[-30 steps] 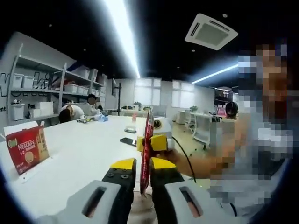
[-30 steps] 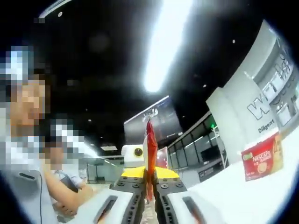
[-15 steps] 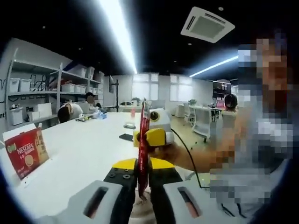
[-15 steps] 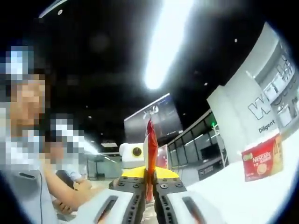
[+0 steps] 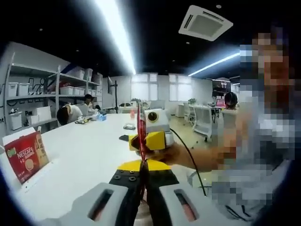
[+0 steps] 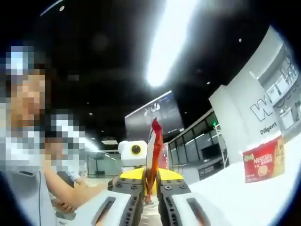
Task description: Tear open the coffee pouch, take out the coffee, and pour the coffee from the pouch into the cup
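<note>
The coffee pouch (image 5: 140, 127) shows edge-on, so its print cannot be read, and its lower end is hidden between the left tool's (image 5: 142, 165) jaws. In the right gripper view the pouch's (image 6: 153, 148) bottom is likewise hidden inside the right tool (image 6: 150, 175).

Ceiling: dark, with a long bright light strip (image 5: 115, 35) running from 12 toward 6 o'clock, and a square air vent (image 5: 205, 22) at 1 o'clock.
Windows: a bright row (image 5: 162, 87) on the far wall.
Shelving: white racks (image 5: 33, 92) with storage boxes at 9 o'clock.
Table: long white top (image 5: 84, 155).
Wall: white panel with dark lettering (image 6: 277, 106) at 3 o'clock in the right gripper view.
</note>
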Tool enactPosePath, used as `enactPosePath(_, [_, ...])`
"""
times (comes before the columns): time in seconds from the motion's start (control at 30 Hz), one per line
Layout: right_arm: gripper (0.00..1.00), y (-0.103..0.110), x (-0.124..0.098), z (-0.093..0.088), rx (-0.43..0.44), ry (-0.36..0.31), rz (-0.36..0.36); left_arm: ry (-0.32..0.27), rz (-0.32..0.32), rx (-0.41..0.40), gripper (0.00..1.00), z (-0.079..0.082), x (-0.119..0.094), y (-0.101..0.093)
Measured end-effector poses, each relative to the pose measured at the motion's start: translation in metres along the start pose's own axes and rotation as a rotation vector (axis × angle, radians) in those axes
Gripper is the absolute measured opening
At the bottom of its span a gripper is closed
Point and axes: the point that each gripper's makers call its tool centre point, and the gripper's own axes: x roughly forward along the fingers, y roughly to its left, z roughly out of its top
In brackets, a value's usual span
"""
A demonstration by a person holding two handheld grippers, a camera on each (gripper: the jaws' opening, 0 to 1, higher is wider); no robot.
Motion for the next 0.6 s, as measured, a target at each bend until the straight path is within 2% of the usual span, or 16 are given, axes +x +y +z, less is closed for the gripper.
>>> enactPosePath(0.17, [0.07, 0.004, -0.002, -0.005, -0.004, 0.022, 0.011, -0.006, -0.001, -0.005, 0.04, 0.0, 0.001, 0.0])
enactPosePath(0.33, [0.05, 0.003, -0.005, -0.005, 0.002, 0.037, -0.004, -0.006, -0.002, -0.053, 0.07, -0.001, 0.004, 0.001])
enactPosePath(0.5, [0.04, 0.003, -0.005, 0.002, -0.027, 0.025, -0.01, -0.056, 0.001, -0.058, 0.12, 0.012, 0.001, 0.002])
enactPosePath(0.6, [0.04, -0.001, -0.004, 0.006, -0.024, 0.019, -0.011, -0.055, 0.004, -0.062, 0.12, 0.016, 0.0, 0.006])
